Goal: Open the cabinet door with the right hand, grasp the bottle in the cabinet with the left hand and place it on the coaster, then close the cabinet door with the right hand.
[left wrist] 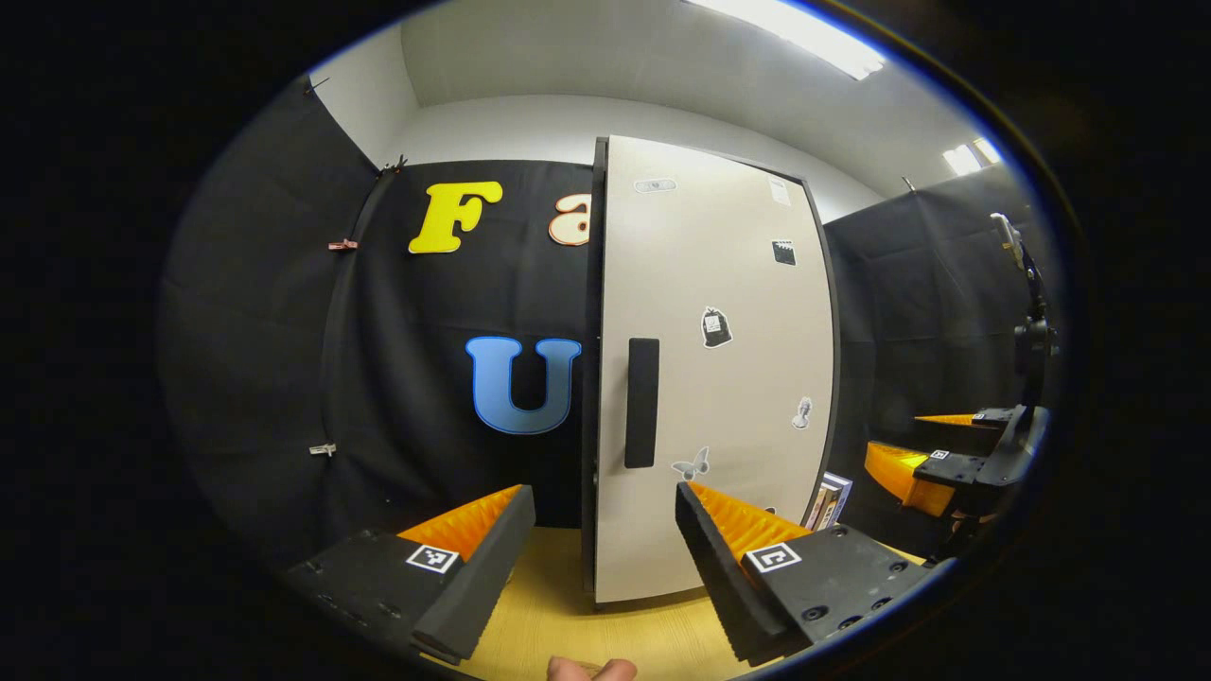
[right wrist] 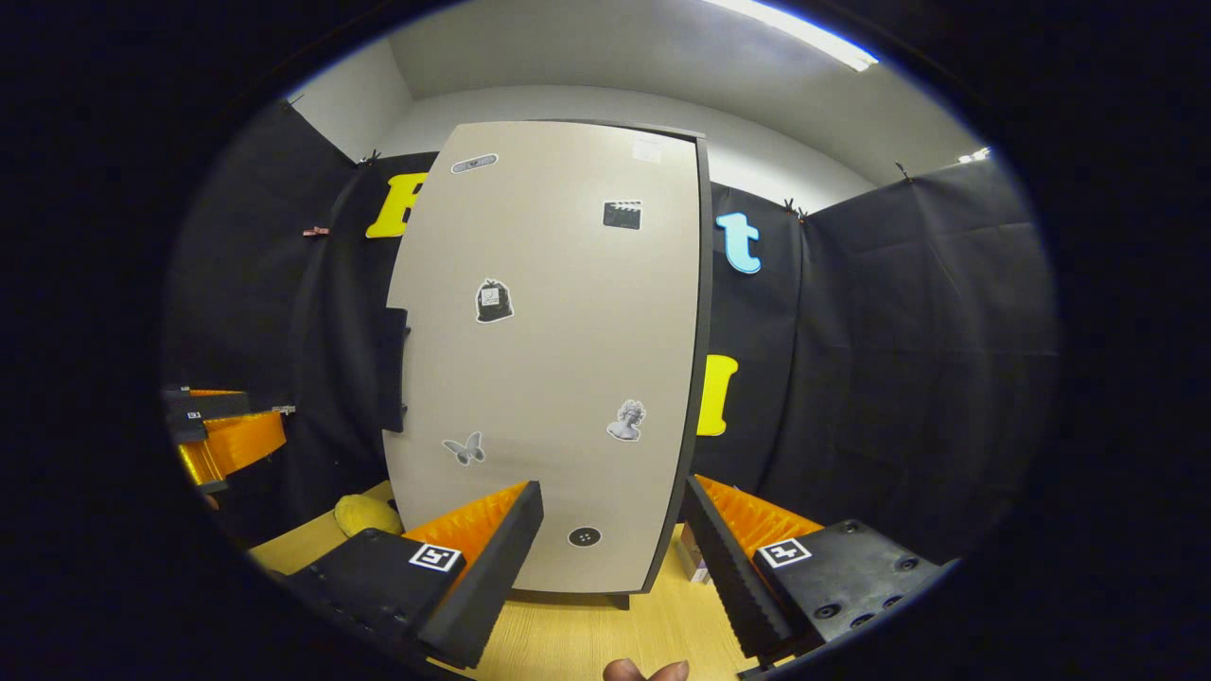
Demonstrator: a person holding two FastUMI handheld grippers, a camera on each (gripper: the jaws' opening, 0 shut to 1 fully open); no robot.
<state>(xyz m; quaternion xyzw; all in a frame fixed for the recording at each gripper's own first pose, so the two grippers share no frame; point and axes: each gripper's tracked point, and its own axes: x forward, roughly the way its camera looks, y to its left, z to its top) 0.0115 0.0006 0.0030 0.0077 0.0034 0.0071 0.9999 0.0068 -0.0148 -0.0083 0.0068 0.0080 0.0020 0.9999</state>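
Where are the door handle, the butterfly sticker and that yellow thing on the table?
door handle (left wrist: 641, 403): left gripper view, middle of the dark vertical bar.
butterfly sticker (right wrist: 464, 448): right gripper view, centre of its wings, low on the cabinet door.
yellow object (right wrist: 367, 515): right gripper view, its rounded top, left of the cabinet.

One cabinet door (right wrist: 558, 359) is showing, wearing one handle (left wrist: 641, 402) and six stickers. Two grippers are hovering, left gripper (left wrist: 605, 558) and right gripper (right wrist: 615, 558). One yellow lump (right wrist: 367, 514) is sitting on one table (right wrist: 605, 629).
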